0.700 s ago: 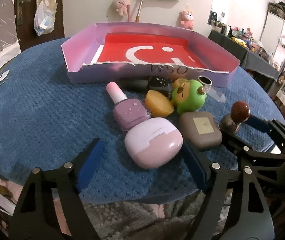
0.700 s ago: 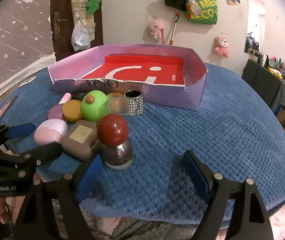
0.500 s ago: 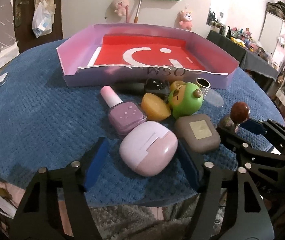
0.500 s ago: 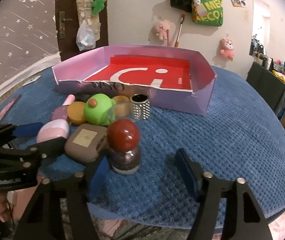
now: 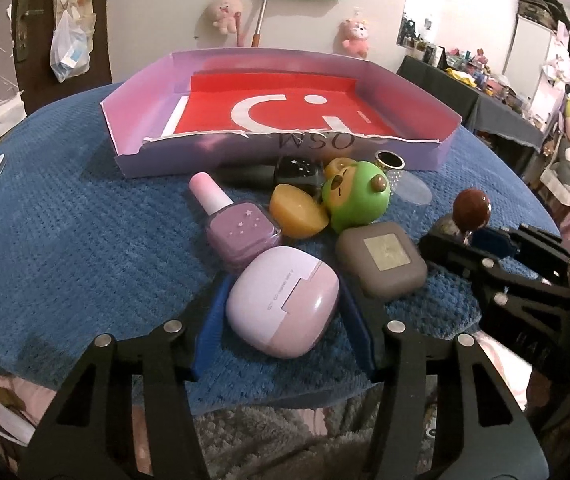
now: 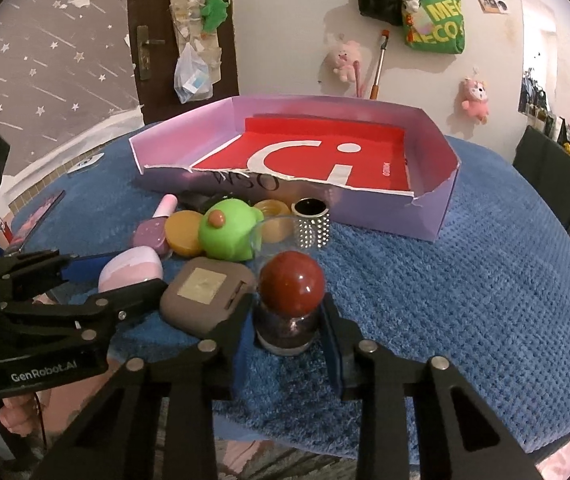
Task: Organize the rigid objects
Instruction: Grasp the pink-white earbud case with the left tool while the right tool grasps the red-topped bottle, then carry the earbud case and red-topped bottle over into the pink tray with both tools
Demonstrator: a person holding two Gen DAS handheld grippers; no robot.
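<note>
I am closing my left fingers on the sides of the glossy lilac-and-pink rounded plastic case, lying nearest me on the blue knitted worktop; tiny print on its lid is too small to read. My right fingers are clamping the small dark glass bottle with the red ball cap, upright beside the cluster. Both probably belong in the empty lilac cardboard tray behind, lettered "OSM" upside down. The left tool reads "GenRobot.AI".
</note>
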